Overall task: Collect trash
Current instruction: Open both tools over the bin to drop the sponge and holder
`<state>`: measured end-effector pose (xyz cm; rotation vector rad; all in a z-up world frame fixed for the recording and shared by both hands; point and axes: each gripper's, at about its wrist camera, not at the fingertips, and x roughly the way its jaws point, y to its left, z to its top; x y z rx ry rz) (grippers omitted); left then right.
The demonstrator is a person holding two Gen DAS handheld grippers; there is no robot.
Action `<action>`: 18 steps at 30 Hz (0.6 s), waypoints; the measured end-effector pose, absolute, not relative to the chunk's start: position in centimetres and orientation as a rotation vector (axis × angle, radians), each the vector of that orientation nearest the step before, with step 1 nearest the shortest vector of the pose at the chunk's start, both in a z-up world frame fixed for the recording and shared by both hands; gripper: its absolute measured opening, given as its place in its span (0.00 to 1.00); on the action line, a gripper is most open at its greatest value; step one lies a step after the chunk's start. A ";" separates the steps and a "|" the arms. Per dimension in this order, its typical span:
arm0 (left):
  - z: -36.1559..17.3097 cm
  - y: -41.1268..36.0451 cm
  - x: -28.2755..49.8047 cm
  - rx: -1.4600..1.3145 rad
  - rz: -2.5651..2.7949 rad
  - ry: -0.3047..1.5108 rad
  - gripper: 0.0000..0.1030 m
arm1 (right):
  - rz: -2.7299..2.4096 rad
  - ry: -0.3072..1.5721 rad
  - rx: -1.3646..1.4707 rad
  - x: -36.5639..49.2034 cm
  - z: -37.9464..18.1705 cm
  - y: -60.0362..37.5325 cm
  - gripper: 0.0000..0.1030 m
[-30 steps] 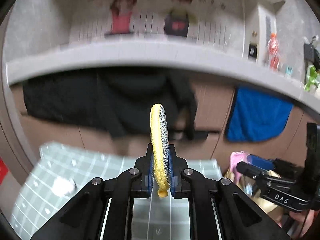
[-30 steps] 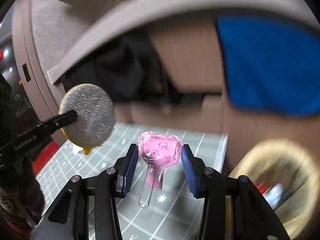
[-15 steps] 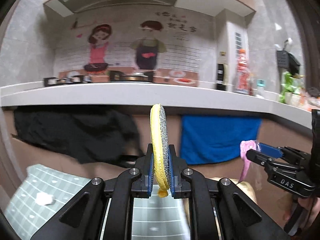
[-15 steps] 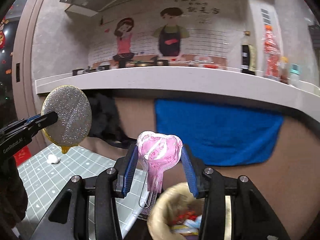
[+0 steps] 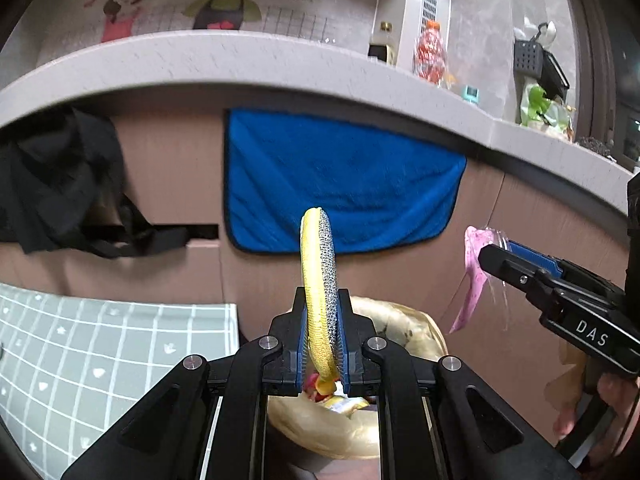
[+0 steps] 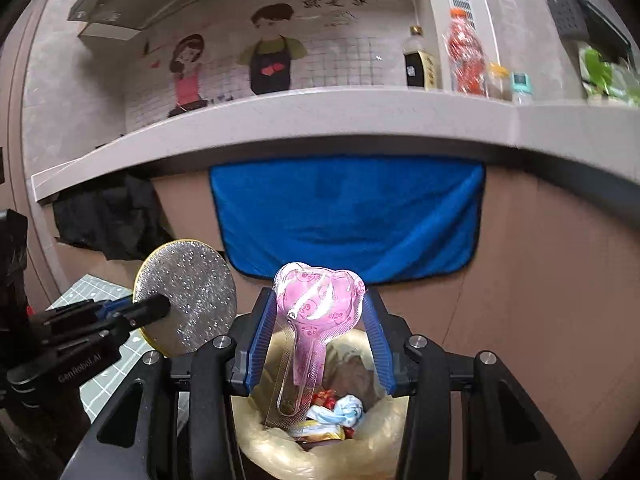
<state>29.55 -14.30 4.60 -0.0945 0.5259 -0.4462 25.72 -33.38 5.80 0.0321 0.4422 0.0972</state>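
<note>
- My left tool is pinched tight on a round, flat scrubbing pad, yellow on one face and silver glitter on the other; the pad stands on edge between the blue pads, most of it above them.
- From the right wrist view the same pad shows its silver face, held at its left edge by the left tool.
- My right tool grips a pink heart-shaped blister wrapper printed with small panda faces; the blue fingers press on either side of the heart, and a clear stem hangs down between them.
- In the left wrist view the wrapper hangs from the tip of the right tool, out to the right.
- A trash bin lined with a pale yellowish bag sits directly below the right tool; crumpled wrappers and a bit of red lie inside.
- From the left wrist, the bag's rim shows just behind and under the left tool.
- The wrapper's stem hangs over the bin's opening.
- Grey-green checked mat covers the desk to the left of the bin.
- Behind: a blue towel hangs beneath a grey ledge; a black cloth is draped further left.
</note>
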 end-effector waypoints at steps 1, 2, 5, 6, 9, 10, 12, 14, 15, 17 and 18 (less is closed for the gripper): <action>4.2 -14.7 29.9 -0.095 -0.454 0.532 0.12 | 0.094 0.451 0.035 26.0 5.4 -33.7 0.40; 4.0 -15.0 30.2 -0.097 -0.461 0.538 0.12 | 0.092 0.460 0.042 26.4 4.9 -34.0 0.40; 3.4 -15.4 31.2 -0.095 -0.467 0.559 0.12 | 0.092 0.479 0.051 27.4 4.0 -34.4 0.40; 3.2 -15.5 31.6 -0.096 -0.471 0.569 0.12 | 0.090 0.485 0.053 27.8 3.6 -34.5 0.40; 2.5 -15.6 33.1 -0.116 -0.482 0.603 0.13 | 0.090 0.506 0.068 28.8 2.8 -34.6 0.40; 2.5 -15.7 33.6 -0.126 -0.494 0.613 0.13 | 0.095 0.511 0.073 29.1 2.6 -34.7 0.41; 2.3 -15.7 34.7 -0.147 -0.529 0.630 0.19 | 0.098 0.525 0.092 29.7 2.0 -34.8 0.42; 2.0 -15.5 35.6 -0.162 -0.547 0.663 0.47 | 0.097 0.535 0.122 29.9 1.6 -35.1 0.49; 1.9 -15.2 35.8 -0.170 -0.541 0.672 0.52 | 0.105 0.537 0.138 29.9 1.4 -35.3 0.50; 1.8 -14.4 35.6 -0.184 -0.506 0.676 0.58 | 0.103 0.549 0.149 29.7 1.0 -35.3 0.51; 1.8 -14.0 35.5 -0.187 -0.491 0.679 0.60 | 0.095 0.557 0.148 29.5 0.8 -35.3 0.51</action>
